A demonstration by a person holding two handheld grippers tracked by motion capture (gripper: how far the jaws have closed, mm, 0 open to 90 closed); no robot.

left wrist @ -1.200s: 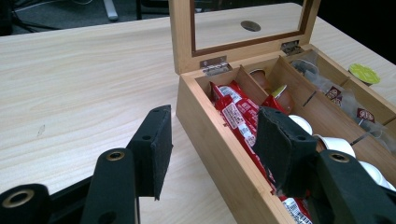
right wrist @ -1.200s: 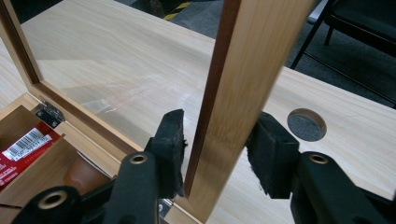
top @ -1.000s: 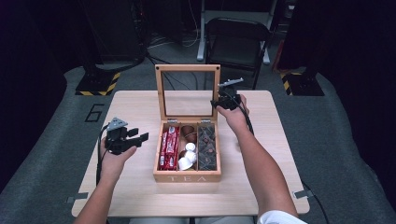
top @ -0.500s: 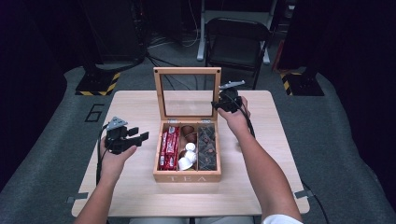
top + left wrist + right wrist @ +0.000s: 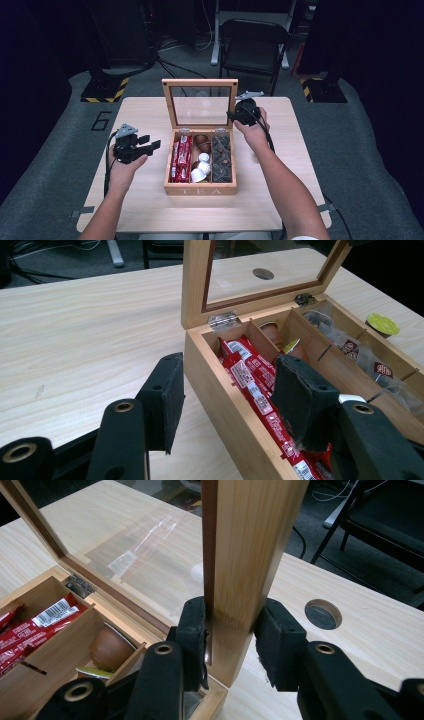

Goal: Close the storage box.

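Closing its last bit onto the side rail of the upright glass-paned wooden lid [image 5: 250, 555], the right tool [image 5: 232, 645] is now clamping it, so the hinged tea box [image 5: 200, 189] is being held open. Beside the box, the left tool [image 5: 225, 400] is hovering with jaws apart, gripping nothing.

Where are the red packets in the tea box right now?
In the high view, the red packets lie in the left compartment of the tea box, beside the middle compartment's capsules.
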